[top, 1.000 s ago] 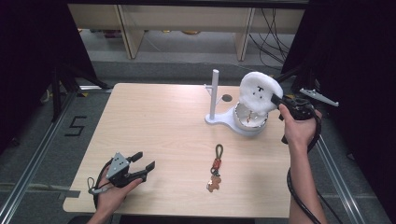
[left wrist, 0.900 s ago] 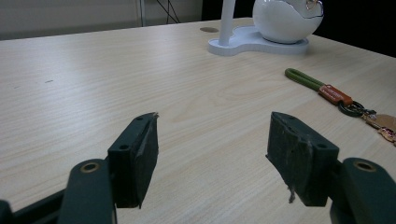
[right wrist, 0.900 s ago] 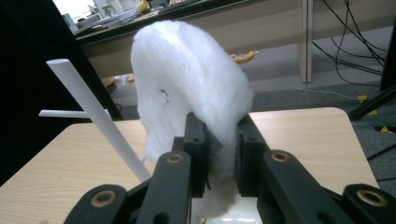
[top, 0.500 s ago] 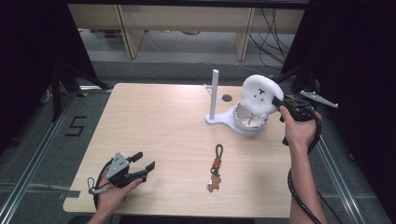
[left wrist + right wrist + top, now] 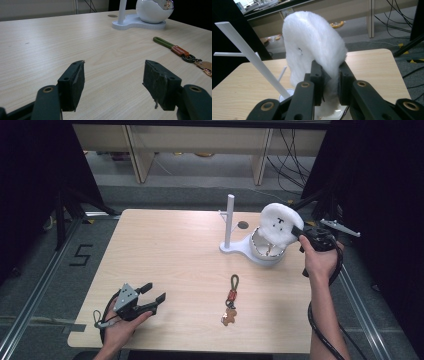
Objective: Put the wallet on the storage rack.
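A white fluffy plush (image 5: 278,223) (image 5: 312,47) with a small stitched face hangs above the white bowl (image 5: 267,254) of a stand. My right gripper (image 5: 298,234) (image 5: 331,82) is shut on the plush's lower edge, pinching the fur between both pads. The stand has a white upright post (image 5: 229,220) (image 5: 252,56) with short pegs. My left gripper (image 5: 152,292) (image 5: 113,83) rests low at the table's front left, open, nothing between its fingers. A keychain (image 5: 231,299) (image 5: 180,50) with a green loop, a red tag and a brown charm lies flat on the table between the two hands.
The light wooden table (image 5: 170,250) has a small dark hole (image 5: 242,225) near the post. Desk legs and cables stand on the floor beyond the far edge. Dark curtains flank both sides. A metal rail runs along the right edge.
The plush in my right gripper has shifted slightly over the bowl. The left gripper and the keychain lie where they were.
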### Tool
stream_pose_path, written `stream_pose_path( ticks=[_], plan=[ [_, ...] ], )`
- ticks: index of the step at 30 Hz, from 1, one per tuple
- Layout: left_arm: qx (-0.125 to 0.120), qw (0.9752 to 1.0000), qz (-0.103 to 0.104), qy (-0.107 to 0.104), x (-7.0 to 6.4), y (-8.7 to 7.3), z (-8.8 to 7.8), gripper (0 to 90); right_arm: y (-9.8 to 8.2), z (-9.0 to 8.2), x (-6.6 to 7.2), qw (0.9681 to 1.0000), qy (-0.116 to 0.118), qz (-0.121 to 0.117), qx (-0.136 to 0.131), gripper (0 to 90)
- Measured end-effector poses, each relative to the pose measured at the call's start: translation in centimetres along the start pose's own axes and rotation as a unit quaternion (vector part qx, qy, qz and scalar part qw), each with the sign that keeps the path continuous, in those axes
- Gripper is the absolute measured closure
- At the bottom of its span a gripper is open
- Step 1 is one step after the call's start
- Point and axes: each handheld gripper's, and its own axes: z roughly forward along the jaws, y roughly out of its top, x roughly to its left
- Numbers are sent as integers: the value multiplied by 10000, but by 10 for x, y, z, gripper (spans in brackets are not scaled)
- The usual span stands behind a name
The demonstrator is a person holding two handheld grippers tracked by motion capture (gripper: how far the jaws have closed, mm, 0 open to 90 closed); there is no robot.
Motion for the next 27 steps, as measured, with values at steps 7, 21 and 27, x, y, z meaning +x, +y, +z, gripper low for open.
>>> stream_pose_path(
  ticks=[7,21,27],
  plan=[
    [18,10000,12,-2,0,-1,1,332,-7,2,-4,9999,-10,68,99,789],
    [30,10000,32,-2,-1,0,1,331,-17,9,-8,9994,-88,-16,342,788],
    [37,10000,28,-4,-1,-1,1,331,-18,11,-7,9990,-106,9,430,788]
  ],
)
